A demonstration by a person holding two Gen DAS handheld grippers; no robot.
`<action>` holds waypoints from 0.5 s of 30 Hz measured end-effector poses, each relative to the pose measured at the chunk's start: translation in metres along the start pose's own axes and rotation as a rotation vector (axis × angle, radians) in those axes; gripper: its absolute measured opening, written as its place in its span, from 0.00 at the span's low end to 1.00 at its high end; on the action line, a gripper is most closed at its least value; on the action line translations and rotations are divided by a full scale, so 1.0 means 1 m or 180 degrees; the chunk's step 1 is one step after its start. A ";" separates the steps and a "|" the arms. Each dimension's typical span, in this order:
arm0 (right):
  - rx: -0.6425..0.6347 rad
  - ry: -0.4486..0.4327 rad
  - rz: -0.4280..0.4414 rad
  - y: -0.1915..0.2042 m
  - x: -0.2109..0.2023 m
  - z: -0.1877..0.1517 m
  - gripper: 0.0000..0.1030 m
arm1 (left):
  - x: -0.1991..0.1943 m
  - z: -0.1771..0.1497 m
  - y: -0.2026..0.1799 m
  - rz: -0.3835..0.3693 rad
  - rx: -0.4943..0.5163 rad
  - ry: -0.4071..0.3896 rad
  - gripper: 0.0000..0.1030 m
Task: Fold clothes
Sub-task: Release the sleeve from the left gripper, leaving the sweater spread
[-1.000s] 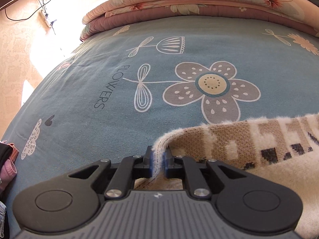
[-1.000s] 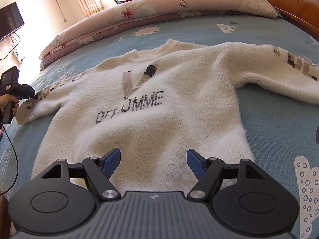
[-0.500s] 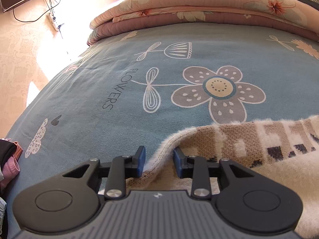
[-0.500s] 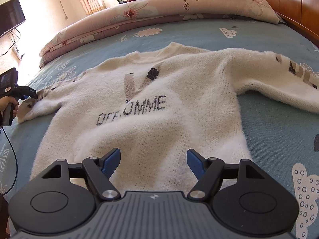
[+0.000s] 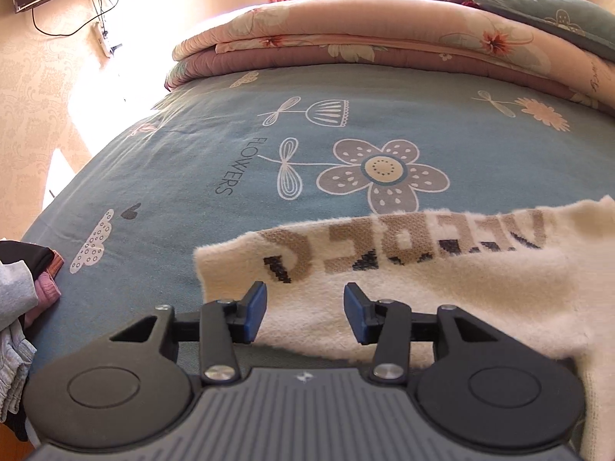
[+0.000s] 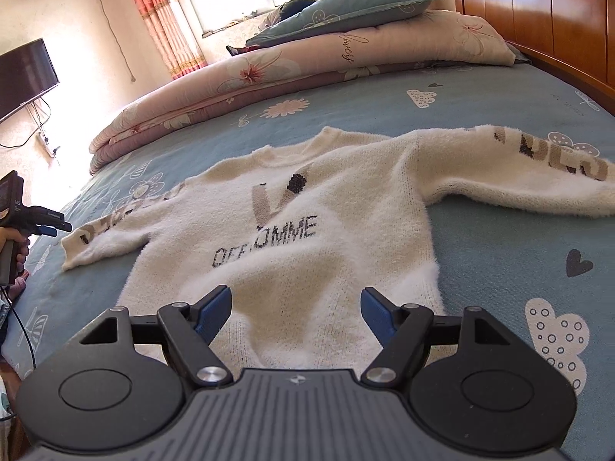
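On the blue flowered bedsheet [image 6: 499,253] I see a white fluffy sweater [image 6: 307,207] spread flat, front side up, neckline away from me and both sleeves stretched out to the sides. Starting at the far left of the right wrist view, a hand [image 6: 13,244] holds my left gripper [image 6: 57,226] just beside the end of the left sleeve [image 6: 103,238]. From its own camera, the left gripper [image 5: 305,311] hovers over that sleeve [image 5: 384,269] with its jaws opening; the blue pads [image 5: 255,313] stand apart above the knit and press on nothing. A small heap of other clothes [image 5: 19,296] lies at the bed's left edge. Moving rightward, my right gripper [image 6: 296,315] sits over the sweater's bottom hem with its jaws wide and nothing between them. Beyond the sweater, folded pink quilts [image 6: 269,77] with a pillow [image 6: 346,7] on top run across the bed. At the far right, the other sleeve [image 6: 538,176] reaches toward the wooden headboard [image 6: 538,19].
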State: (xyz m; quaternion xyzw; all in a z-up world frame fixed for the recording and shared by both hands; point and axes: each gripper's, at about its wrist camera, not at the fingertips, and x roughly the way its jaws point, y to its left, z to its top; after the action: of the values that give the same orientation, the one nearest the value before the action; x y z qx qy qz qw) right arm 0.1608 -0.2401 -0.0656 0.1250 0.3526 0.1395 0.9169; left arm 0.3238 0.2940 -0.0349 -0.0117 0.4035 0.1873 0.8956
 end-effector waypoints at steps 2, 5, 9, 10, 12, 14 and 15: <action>0.0042 -0.0036 0.0042 0.000 -0.007 -0.002 0.76 | -0.022 -0.018 -0.018 -0.0350 0.0011 -0.0048 0.49; 0.0044 -0.0098 0.0093 0.002 -0.019 -0.005 0.76 | -0.050 -0.049 -0.053 -0.0752 0.0192 -0.0023 0.53; 0.0082 -0.0178 0.0132 -0.001 -0.033 -0.011 0.76 | -0.082 -0.094 -0.095 -0.1187 0.0432 0.0025 0.56; 0.0112 -0.0203 0.0137 -0.002 -0.036 -0.012 0.76 | -0.088 -0.106 -0.104 -0.1298 0.0474 0.0048 0.56; 0.0164 -0.0220 0.0155 -0.005 -0.041 -0.016 0.76 | -0.099 -0.127 -0.120 -0.1459 0.0536 0.0113 0.57; 0.0206 -0.0219 0.0176 -0.009 -0.045 -0.019 0.76 | -0.106 -0.144 -0.129 -0.1524 0.0533 0.0161 0.57; 0.0214 -0.0217 0.0183 -0.010 -0.046 -0.021 0.76 | -0.110 -0.152 -0.132 -0.1550 0.0521 0.0178 0.58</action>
State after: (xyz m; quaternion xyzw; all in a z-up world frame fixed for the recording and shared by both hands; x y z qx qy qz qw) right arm 0.1155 -0.2621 -0.0556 0.1704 0.3219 0.1494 0.9193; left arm 0.1942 0.1090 -0.0747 -0.0412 0.4272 -0.0676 0.9007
